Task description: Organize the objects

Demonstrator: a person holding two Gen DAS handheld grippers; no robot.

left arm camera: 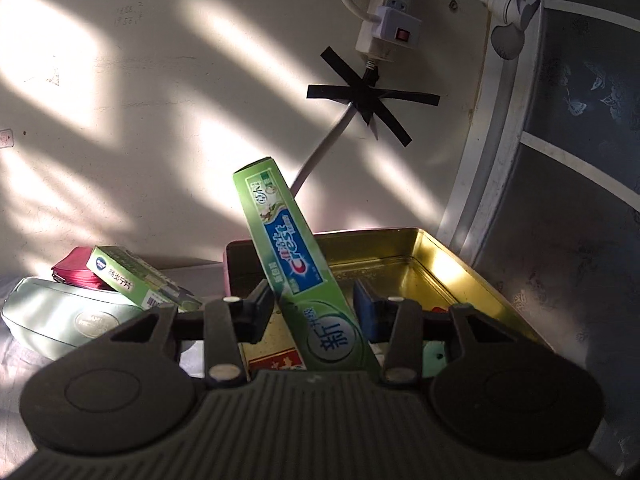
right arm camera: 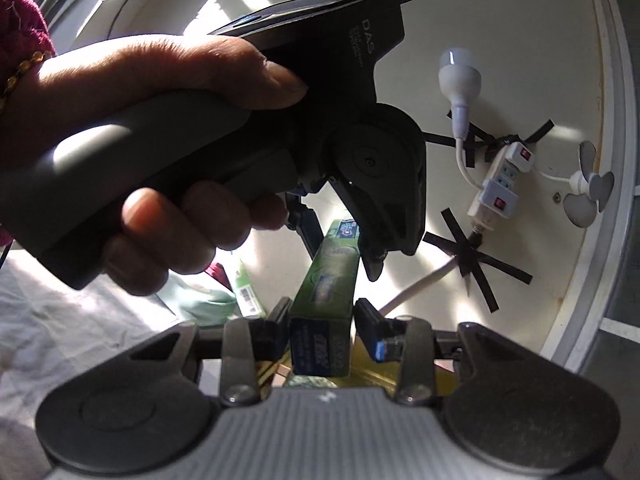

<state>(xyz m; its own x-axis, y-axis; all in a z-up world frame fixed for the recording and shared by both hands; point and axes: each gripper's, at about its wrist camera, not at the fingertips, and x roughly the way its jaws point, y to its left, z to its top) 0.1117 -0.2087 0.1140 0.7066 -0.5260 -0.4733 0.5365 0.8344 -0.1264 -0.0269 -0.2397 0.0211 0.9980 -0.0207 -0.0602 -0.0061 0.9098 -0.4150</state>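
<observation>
A long green Crest toothpaste box (left arm camera: pixel 296 264) stands tilted between the jaws of my left gripper (left arm camera: pixel 314 304), above the open gold tin (left arm camera: pixel 436 256). The left jaws stand apart with gaps beside the box. In the right wrist view the same box (right arm camera: pixel 326 304) lies between the jaws of my right gripper (right arm camera: pixel 322 326), its near end facing the camera, with a small gap on the right side. The other hand-held gripper (right arm camera: pixel 372 216) and the hand (right arm camera: pixel 140 128) holding it fill the upper left of that view.
A smaller green box (left arm camera: pixel 136 280) rests on a pale green pouch (left arm camera: pixel 68 316) and a pink pouch (left arm camera: pixel 76 270) at left. A power strip (left arm camera: pixel 384 16) and taped cable hang on the wall. A white cloth (right arm camera: pixel 60 320) covers the surface.
</observation>
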